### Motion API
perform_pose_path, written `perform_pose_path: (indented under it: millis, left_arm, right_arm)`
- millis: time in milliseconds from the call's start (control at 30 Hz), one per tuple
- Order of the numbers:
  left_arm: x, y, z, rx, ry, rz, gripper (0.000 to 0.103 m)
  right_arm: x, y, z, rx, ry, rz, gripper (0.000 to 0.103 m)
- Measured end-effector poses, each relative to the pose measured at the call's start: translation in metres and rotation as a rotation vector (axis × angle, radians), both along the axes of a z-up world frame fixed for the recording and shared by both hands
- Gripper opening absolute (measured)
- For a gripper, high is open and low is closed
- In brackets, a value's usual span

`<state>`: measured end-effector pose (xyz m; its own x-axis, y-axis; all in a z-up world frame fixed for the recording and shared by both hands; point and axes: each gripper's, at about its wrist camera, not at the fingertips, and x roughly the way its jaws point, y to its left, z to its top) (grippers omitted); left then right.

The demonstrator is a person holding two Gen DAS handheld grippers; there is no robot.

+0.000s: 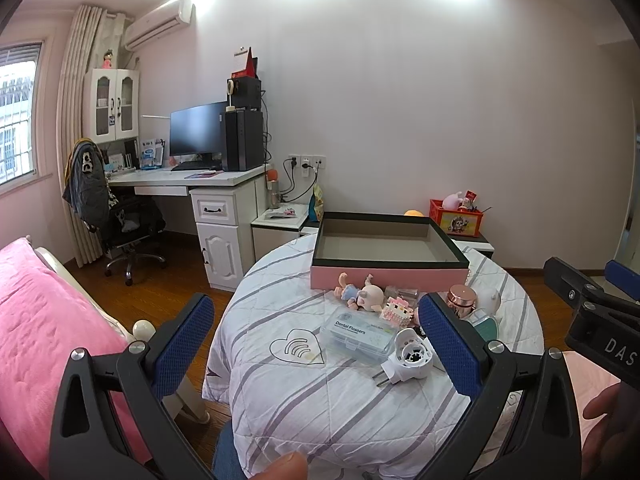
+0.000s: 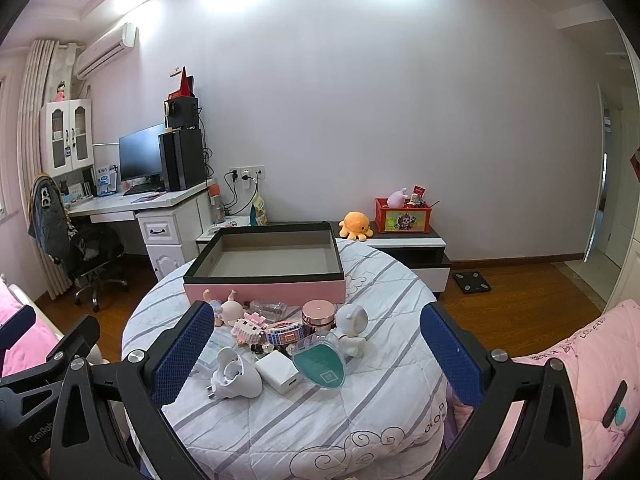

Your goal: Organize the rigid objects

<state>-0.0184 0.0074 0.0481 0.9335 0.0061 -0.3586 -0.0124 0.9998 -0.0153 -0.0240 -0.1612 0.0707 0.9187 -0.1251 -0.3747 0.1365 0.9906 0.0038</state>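
Both jaws stand wide open and hold nothing: your left gripper (image 1: 316, 344) and right gripper (image 2: 316, 348) hover over the near edge of the round table (image 2: 340, 412). Ahead sits the empty pink box (image 2: 264, 292), its long side facing you. Between box and jaws lies the pile; the floss case (image 1: 354, 336) lies nearer your left, the white charger (image 2: 278, 372) nearer your right.

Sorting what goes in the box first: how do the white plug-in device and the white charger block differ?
The plug-in device is rounded, with two prongs sticking out; the charger block is a flat-sided square with none showing. The device has a hollow round opening; the block shows a small port. Both are white and lie side by side on the table, outside the box.
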Motion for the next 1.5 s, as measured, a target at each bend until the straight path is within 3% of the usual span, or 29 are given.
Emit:
perform_pose_path:
  millis: [1000, 1200, 1500]
  left_arm:
    - [0.034, -0.012, 0.01, 0.029, 0.076, -0.025, 0.103]
    - [0.053, -0.009, -0.002, 0.038, 0.122, -0.004, 0.103]
    - [0.094, -0.019, -0.053, 0.042, 0.272, -0.051, 0.103]
  right_arm:
    - [0.039, -0.011, 0.005, 0.013, 0.082, 0.006, 0.103]
    - [0.063, -0.015, -0.006, 0.007, 0.13, 0.038, 0.103]
    - [0.106, -0.029, -0.06, 0.018, 0.296, 0.068, 0.103]
